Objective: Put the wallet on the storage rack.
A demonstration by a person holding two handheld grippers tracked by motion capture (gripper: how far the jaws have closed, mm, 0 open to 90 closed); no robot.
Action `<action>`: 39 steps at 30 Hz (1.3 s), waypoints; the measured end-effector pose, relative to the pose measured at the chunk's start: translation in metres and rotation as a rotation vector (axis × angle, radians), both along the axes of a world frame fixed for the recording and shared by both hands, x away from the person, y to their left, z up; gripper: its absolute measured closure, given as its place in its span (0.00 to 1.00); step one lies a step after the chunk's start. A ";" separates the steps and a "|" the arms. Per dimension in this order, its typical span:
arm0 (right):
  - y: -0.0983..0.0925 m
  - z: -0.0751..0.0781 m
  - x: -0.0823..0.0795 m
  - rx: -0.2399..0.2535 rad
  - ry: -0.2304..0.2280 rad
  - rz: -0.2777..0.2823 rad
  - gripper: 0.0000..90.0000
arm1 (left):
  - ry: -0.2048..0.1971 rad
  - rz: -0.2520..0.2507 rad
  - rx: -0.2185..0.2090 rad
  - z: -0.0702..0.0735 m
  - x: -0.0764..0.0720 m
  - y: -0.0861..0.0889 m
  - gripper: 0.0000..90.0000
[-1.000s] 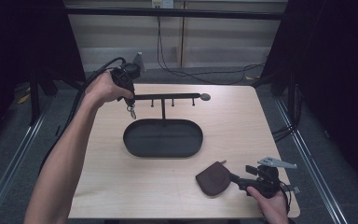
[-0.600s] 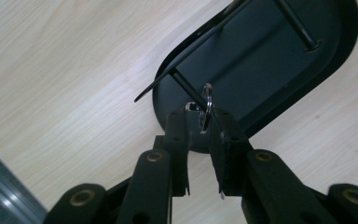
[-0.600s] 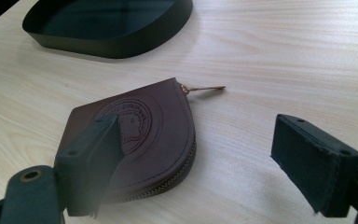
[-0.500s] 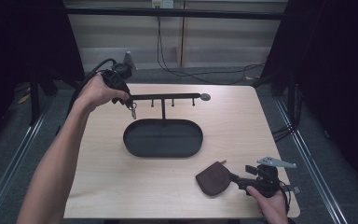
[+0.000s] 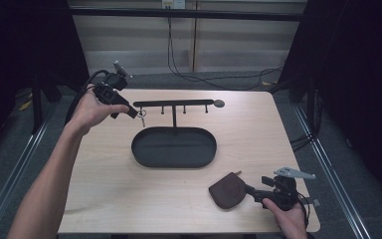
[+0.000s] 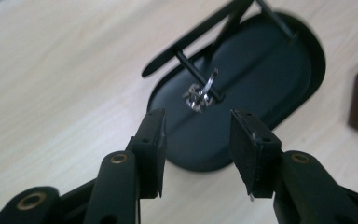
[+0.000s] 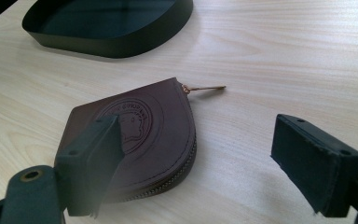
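Pale wood bench [image 5: 104, 199]. Near edge: right gripper [image 5: 252, 189], jaws apart, pouch [image 5: 227, 190] just ahead, touching one pad. Mid: tray [image 5: 174, 147] w/ hook rack [image 5: 174, 103]. Far: left gripper [image 5: 133, 112], jaws just opened, empty; keyring [image 6: 200, 93] on hook straight ahead.

A pale wood-grain desk [image 5: 104, 199] with a smooth, faintly satin finish carries a matt black metal tray [image 5: 173, 147] and its thin, matt black rack [image 5: 174, 103]. A shiny silvery metal key ring [image 6: 201, 93] hangs from one peg. The dark brown pouch [image 7: 140, 135] looks like smooth leather, embossed with a round stamp, stitched at the edge, with a brass-coloured zip pull [image 7: 205, 88]. Each claw, left [image 6: 196, 140] and right [image 7: 209, 163], shows matt black plastic, rubbery pads and brass-toned rivets.
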State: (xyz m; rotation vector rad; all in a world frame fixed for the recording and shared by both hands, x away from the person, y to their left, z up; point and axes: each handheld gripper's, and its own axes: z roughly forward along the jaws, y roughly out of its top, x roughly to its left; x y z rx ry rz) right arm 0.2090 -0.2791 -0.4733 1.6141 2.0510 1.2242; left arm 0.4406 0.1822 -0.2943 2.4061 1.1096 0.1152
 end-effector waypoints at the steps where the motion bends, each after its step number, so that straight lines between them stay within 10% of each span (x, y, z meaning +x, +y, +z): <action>1: 0.000 0.000 0.000 0.000 -0.001 -0.001 0.18 | 0.000 0.016 -0.019 -0.001 -0.001 0.002 0.63; 39: 0.002 -0.001 0.003 -0.011 0.020 0.007 0.18 | -0.176 0.116 -0.310 -0.091 -0.089 0.068 0.18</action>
